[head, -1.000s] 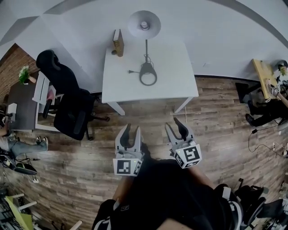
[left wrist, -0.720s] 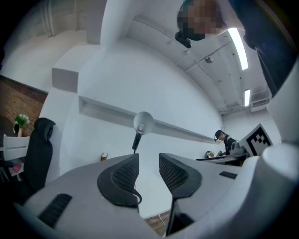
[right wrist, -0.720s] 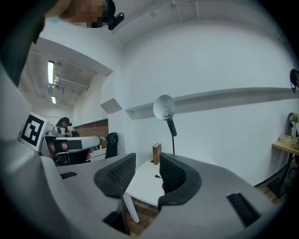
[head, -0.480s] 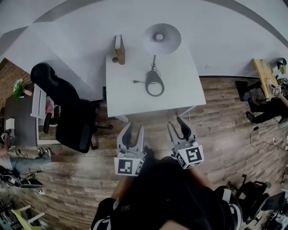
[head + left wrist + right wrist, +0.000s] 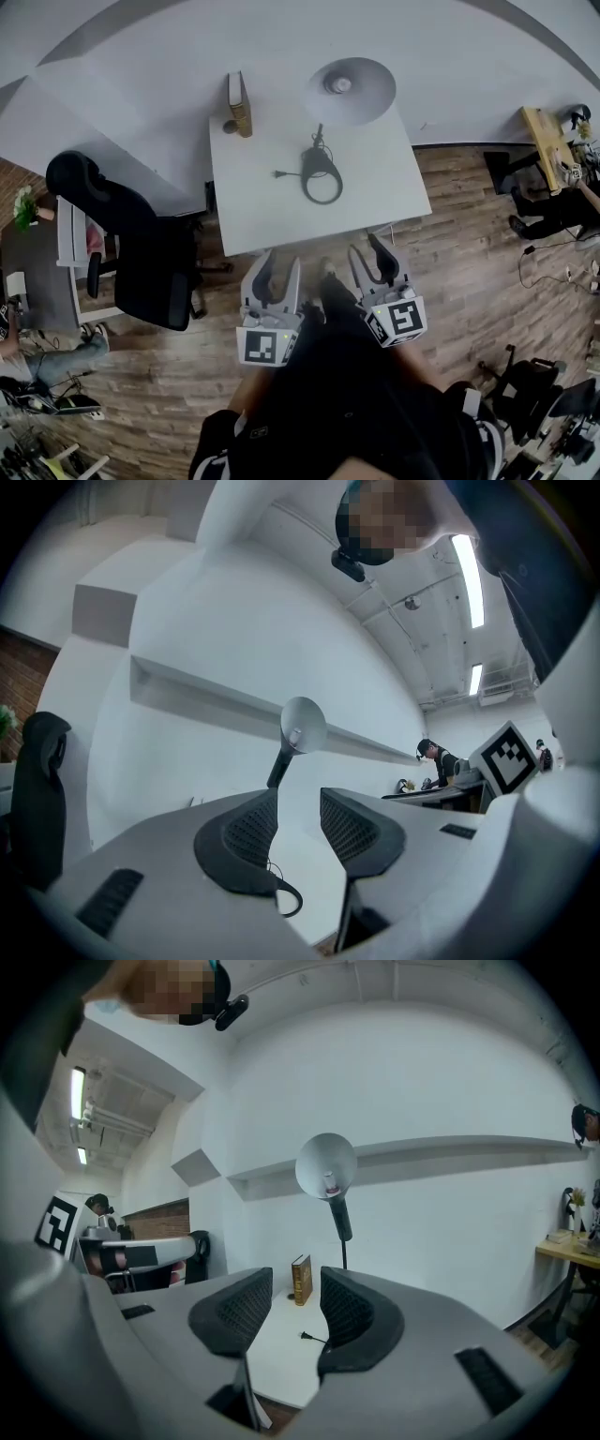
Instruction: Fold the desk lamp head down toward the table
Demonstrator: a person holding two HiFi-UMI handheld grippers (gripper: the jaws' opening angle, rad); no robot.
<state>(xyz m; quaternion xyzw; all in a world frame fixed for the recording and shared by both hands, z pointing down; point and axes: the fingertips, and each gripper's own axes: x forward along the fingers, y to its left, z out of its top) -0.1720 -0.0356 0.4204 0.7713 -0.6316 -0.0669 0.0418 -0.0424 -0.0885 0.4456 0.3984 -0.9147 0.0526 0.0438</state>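
You've closed in: the table (image 5: 272, 211) now lies just ahead of your left gripper (image 5: 279, 269) and right gripper (image 5: 367, 255), both spread and empty. The desk lamp (image 5: 359, 94) stands upright on it.

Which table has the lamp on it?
The white table in the middle. The lamp stands on it near a book. The yellow wooden desk is off to the right, the dark grey desk off to the left.

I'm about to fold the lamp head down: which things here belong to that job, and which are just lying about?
For the job: lamp, table under it, left gripper, right gripper (both open, empty).
Lying about: book, office chair.
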